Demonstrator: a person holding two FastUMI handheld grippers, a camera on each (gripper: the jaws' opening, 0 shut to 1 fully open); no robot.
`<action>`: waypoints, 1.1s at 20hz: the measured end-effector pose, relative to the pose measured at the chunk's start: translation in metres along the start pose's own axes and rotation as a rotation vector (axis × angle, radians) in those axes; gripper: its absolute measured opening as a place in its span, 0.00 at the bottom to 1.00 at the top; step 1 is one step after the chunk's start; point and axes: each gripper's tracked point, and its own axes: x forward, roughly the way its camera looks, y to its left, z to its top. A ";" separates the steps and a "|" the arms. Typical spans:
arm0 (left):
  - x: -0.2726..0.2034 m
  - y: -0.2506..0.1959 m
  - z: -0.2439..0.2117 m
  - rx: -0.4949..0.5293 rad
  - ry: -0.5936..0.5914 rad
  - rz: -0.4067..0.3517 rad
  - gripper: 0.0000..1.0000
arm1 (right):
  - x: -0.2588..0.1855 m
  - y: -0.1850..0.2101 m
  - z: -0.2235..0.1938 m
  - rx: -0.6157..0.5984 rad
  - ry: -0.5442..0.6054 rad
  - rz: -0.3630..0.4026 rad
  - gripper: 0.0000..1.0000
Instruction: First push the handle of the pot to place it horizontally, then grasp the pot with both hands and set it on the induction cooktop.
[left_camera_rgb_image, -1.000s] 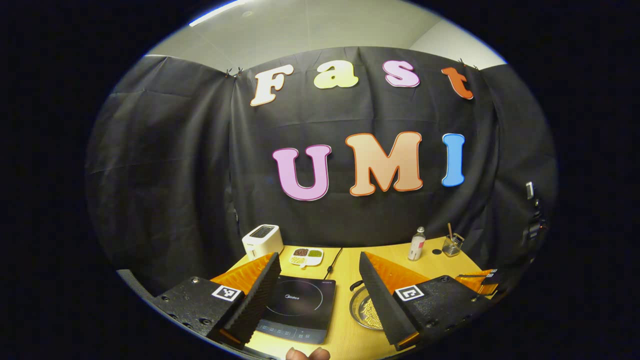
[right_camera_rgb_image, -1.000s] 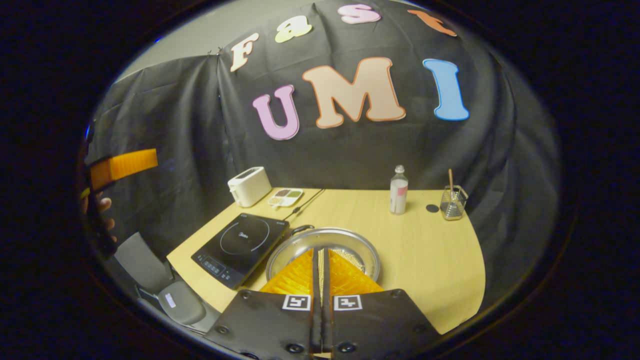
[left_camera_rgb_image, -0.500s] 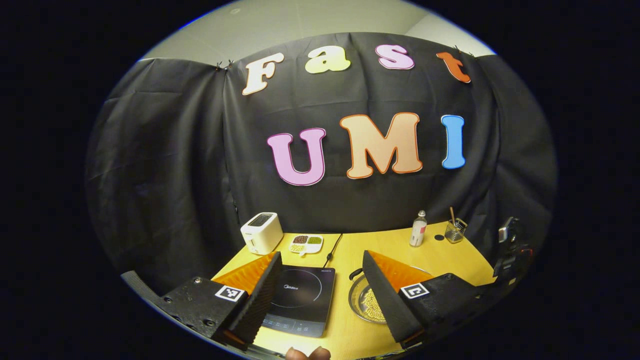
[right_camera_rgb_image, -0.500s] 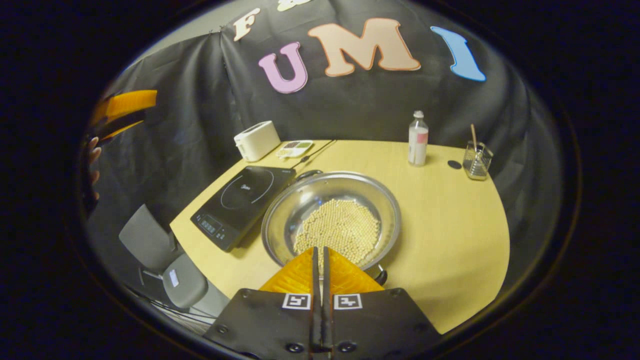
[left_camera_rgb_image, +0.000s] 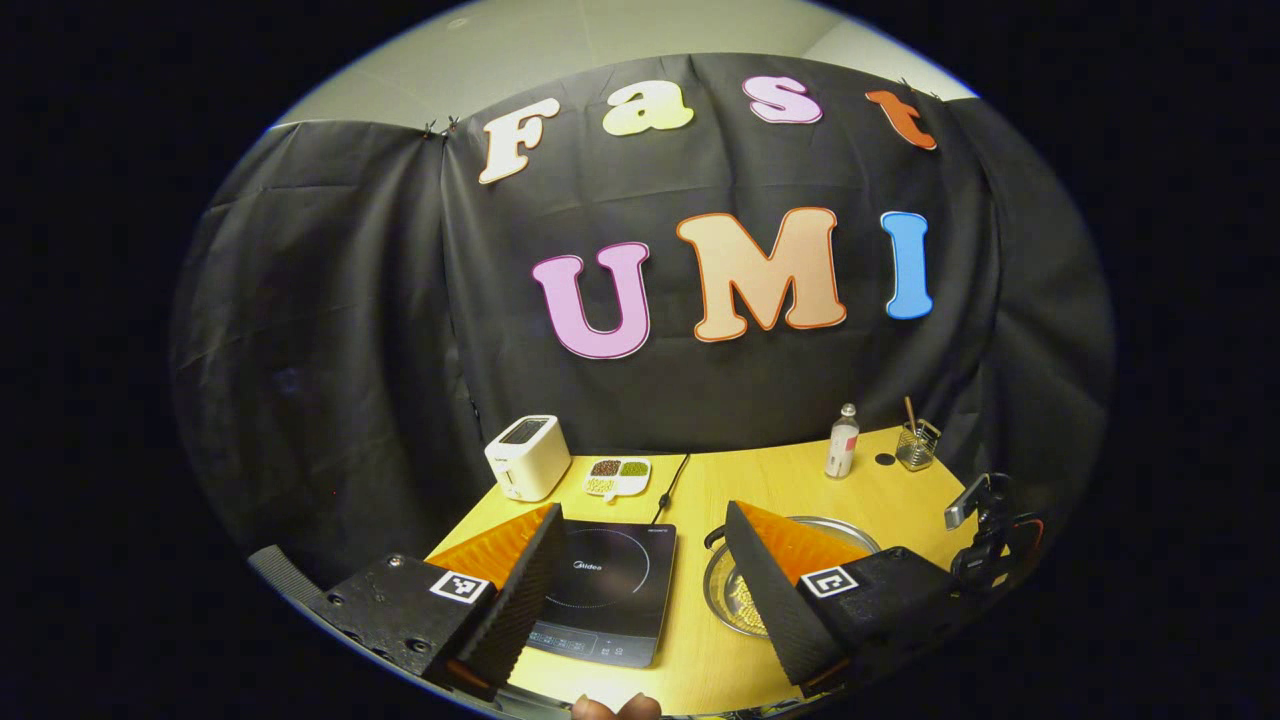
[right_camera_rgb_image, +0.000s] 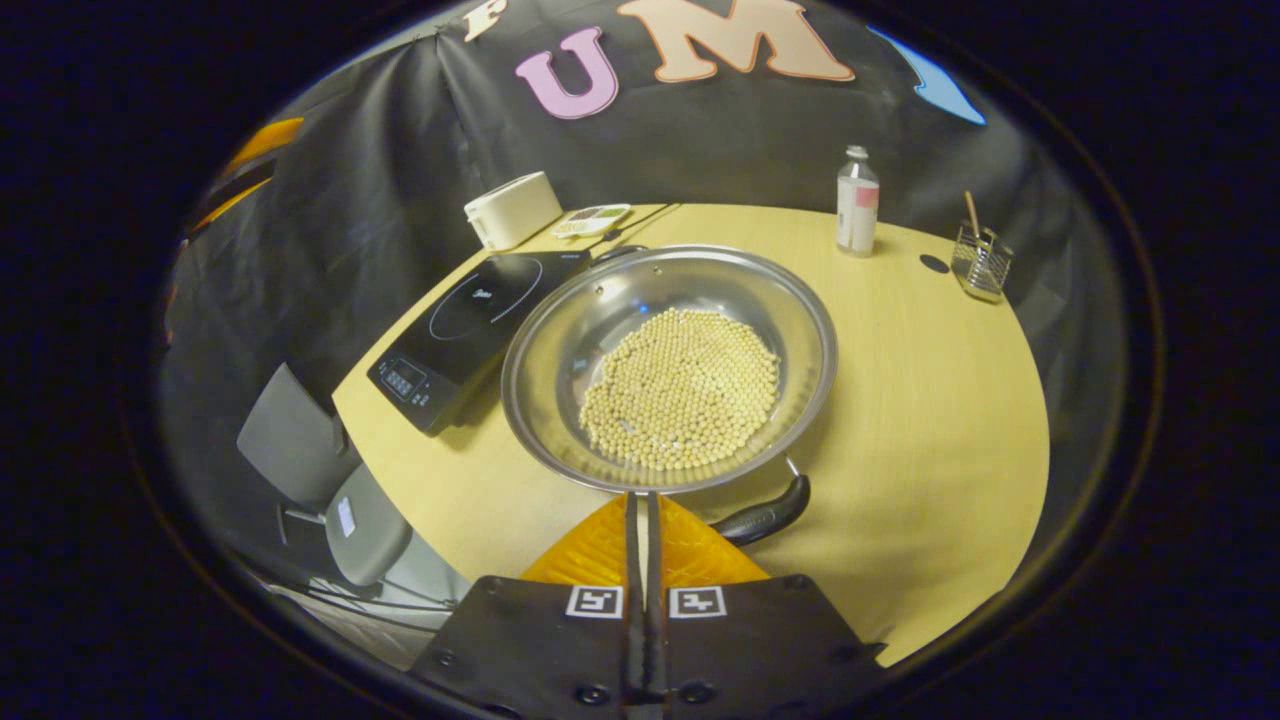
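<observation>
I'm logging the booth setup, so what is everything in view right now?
pot: one, steel, holding pale beans, table centre
pot handle: one, black, nearest the right gripper
cooktop: one, black, left of the pot
toaster: one, white, back left
snack dish: one, white, beside the toaster
bottle: one, clear, back right
glass holder: one, clear, far right
table: one, yellow wood
chair: one, grey, below the table
left gripper: open, above the cooktop
right gripper: shut, at the pot's near rim

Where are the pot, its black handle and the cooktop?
pot (right_camera_rgb_image: 640, 290): right gripper view, bare steel inner wall.
black handle (right_camera_rgb_image: 765, 517): right gripper view, middle of the grip.
cooktop (left_camera_rgb_image: 610, 580): left gripper view, glass top.
</observation>
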 end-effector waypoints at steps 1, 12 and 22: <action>0.000 0.000 0.000 -0.003 0.002 0.000 0.98 | 0.003 -0.002 -0.006 -0.007 0.016 -0.005 0.03; 0.004 -0.006 -0.004 0.008 0.012 0.003 0.98 | 0.013 -0.023 -0.013 0.023 0.058 -0.022 0.00; 0.008 -0.006 -0.001 -0.006 0.007 0.012 0.98 | 0.016 -0.051 -0.006 0.081 0.069 -0.060 0.00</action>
